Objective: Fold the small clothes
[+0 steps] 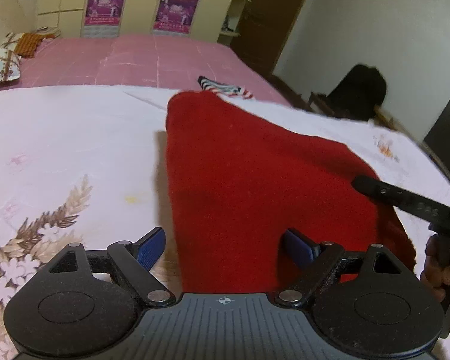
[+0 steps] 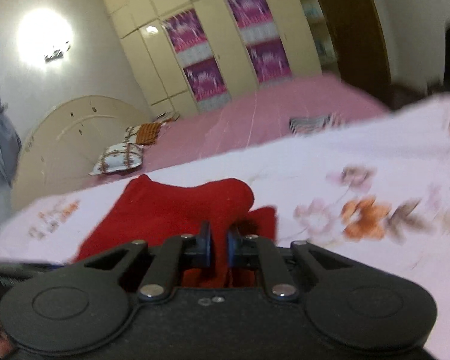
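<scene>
- The left tool (image 1: 225, 247) stands wide, its blue pads (image 1: 151, 249) well apart, with the near edge of the red cloth (image 1: 255, 186) lying between them and neither pad pressing on it.
- The right tool (image 2: 220, 247) is drawn narrow and pinches a fold of the same red cloth (image 2: 177, 207) between its blue pads (image 2: 232, 246); the cloth runs up between the two fingers toward the camera.
- In the left wrist view the right tool's black finger (image 1: 405, 201) reaches in from the right edge and meets the right side of the cloth, with the hand (image 1: 438, 267) that holds it just below.
- The red cloth lies on a white floral sheet (image 1: 60, 156), one part raised and draped over the rest.
- The sheet covers the near part of a bed; beyond it the pink bedcover (image 1: 141, 57) shows.
- A small striped garment (image 1: 225, 88) lies at the far edge of the white sheet, apart from the red cloth.
- Pillows (image 1: 1, 64) sit at the head of the bed, on the left.
- A cream wardrobe (image 1: 141, 3) with purple posters stands behind the bed.
</scene>
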Demonstrator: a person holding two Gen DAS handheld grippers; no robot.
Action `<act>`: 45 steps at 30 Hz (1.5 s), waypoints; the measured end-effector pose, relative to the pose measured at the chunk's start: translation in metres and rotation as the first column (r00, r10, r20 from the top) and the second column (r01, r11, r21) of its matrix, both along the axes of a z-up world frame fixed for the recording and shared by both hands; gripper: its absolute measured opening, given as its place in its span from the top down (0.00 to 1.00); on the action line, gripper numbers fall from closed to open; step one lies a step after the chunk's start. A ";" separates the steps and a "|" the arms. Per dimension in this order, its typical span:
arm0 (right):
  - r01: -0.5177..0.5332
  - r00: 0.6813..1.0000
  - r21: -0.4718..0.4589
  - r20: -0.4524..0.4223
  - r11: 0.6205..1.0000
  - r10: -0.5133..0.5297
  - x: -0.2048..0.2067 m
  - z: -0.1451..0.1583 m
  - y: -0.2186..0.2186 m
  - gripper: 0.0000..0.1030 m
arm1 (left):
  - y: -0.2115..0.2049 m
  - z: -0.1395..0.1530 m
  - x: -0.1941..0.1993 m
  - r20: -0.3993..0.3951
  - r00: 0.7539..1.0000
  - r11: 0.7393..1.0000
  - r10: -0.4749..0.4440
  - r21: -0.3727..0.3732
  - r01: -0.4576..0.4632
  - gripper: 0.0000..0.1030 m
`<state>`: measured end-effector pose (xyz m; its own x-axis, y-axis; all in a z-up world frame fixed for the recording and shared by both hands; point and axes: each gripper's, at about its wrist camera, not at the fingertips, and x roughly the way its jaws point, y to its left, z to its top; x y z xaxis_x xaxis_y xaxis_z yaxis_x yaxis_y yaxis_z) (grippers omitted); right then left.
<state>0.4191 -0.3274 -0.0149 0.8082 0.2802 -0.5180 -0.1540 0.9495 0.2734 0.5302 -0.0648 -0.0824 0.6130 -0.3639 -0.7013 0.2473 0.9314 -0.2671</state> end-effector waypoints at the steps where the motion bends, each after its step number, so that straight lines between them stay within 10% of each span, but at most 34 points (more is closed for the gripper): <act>1: 0.014 1.000 -0.033 -0.002 0.999 -0.014 0.001 -0.006 0.000 0.91 | -0.004 -0.003 0.002 -0.011 1.000 1.000 -0.001 0.001 0.001 0.16; 8: 0.095 0.987 0.005 -0.128 0.996 -0.093 0.009 -0.015 -0.010 0.72 | 0.001 0.007 -0.010 0.011 1.000 1.000 -0.006 0.021 0.006 0.16; 20: 0.107 0.972 0.215 -0.230 0.971 -0.056 -0.116 0.000 -0.026 0.56 | 0.046 0.011 -0.095 0.043 0.999 0.998 0.022 -0.054 -0.020 0.16; 24: 0.146 0.953 0.323 -0.299 0.935 -0.045 -0.118 -0.013 -0.021 0.57 | 0.038 0.004 -0.097 0.018 1.000 0.999 0.021 -0.030 -0.020 0.16; 26: 0.151 0.941 0.362 -0.336 0.920 -0.022 -0.111 -0.020 -0.017 0.86 | 0.035 0.006 -0.097 0.018 0.999 0.999 0.026 -0.029 -0.026 0.16; 45: -0.047 0.976 0.037 -0.211 0.998 0.053 -0.123 -0.021 0.004 0.88 | 0.030 0.003 -0.128 0.075 0.996 0.991 -0.050 0.131 0.040 0.16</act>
<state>0.2962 -0.3237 -0.0360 0.6658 0.3364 -0.6659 -0.1365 0.9324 0.3346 0.4027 -0.0345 -0.0794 0.6526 -0.3017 -0.6950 0.3053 0.9443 -0.1232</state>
